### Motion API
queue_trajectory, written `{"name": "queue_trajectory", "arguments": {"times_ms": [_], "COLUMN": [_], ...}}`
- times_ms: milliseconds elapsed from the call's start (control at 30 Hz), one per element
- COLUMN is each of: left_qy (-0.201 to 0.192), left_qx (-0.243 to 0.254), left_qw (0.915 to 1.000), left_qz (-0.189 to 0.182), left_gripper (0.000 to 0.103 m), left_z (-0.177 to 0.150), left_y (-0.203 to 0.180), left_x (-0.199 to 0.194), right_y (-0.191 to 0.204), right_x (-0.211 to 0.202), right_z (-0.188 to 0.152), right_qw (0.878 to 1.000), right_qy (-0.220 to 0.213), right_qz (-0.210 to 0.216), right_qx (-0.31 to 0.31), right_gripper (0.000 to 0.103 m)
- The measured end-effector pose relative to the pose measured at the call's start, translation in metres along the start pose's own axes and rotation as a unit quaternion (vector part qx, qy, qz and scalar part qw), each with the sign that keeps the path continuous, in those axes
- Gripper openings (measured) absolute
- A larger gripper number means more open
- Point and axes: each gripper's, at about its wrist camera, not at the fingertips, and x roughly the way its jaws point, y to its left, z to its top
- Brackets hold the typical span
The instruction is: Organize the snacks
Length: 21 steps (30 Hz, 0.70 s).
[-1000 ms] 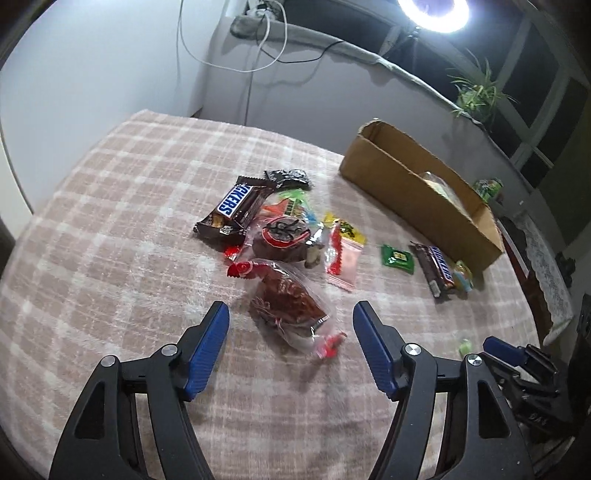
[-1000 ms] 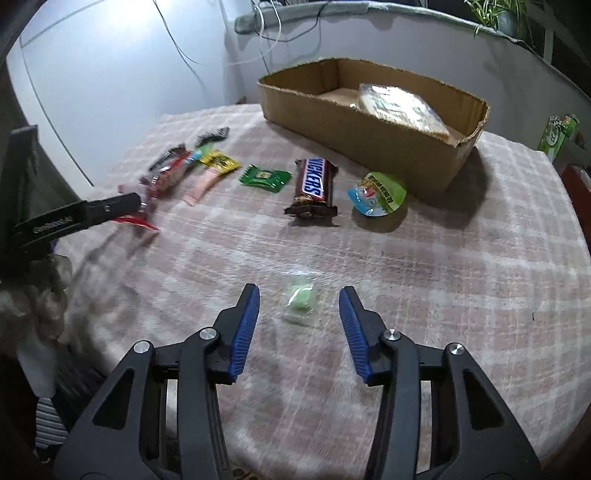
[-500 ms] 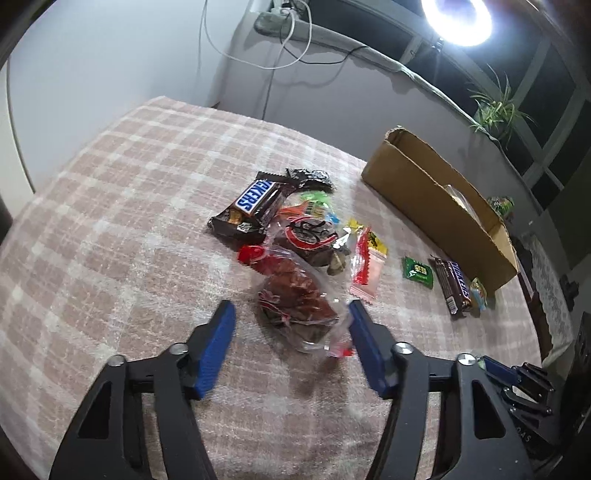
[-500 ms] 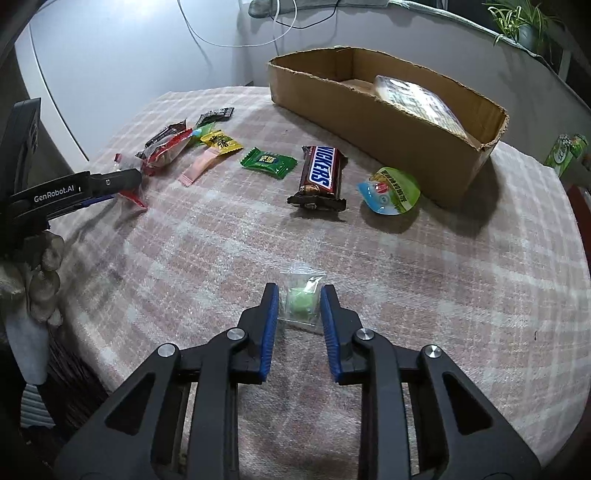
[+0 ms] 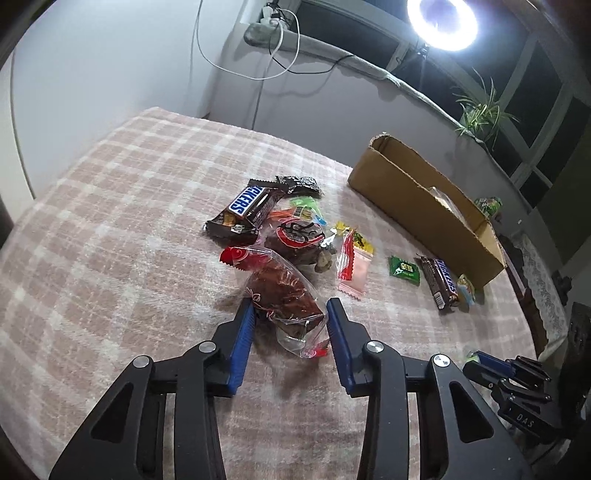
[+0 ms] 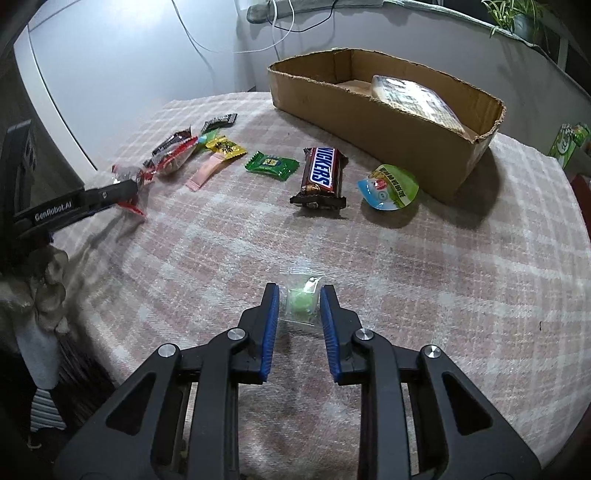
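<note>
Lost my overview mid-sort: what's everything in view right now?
box: one, brown cardboard, far right; clear pack inside
Snickers: two, brown; one near the box, one in the pile
jelly cup: one, green lid, beside the box
green packet: one, left of the nearer Snickers
yellow packet, pink sachet, black packet: one each, by the pile
bag: one, clear, brown snack, between the left jaws
sweet: one, green, clear wrapper
cloth: one, pink plaid, under everything
ring light: one, white, overhead
left gripper: black, blue pads; jaws have just been closing around the bag, not yet squeezing it
right gripper: same colours, shut on the sweet
</note>
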Motion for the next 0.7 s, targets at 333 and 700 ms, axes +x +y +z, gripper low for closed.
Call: {"name": "queue_trajectory", "arguments": {"times_ms": [333,700], "left_qy": [-0.023,-0.042], "left_qx": [-0.003,0.029], "left_qw": [0.9995,0.9976], "left_qz": [-0.022,-0.046], "left_gripper": [0.038,0.038], "left_z": [0.004,0.028], "left_y": [-0.004,-0.033], "left_x": [-0.028,-0.032], "right_y": [-0.005,-0.047], "right_x": [-0.031,-0.061], "right_z": [0.018,0.054], "right_qw": [0.999,0.996], "right_qy": [-0.037,-0.081], "right_qz": [0.009,-0.008], "right_qx": [0.006,0.033], "right_gripper": [0.024,0.024]}}
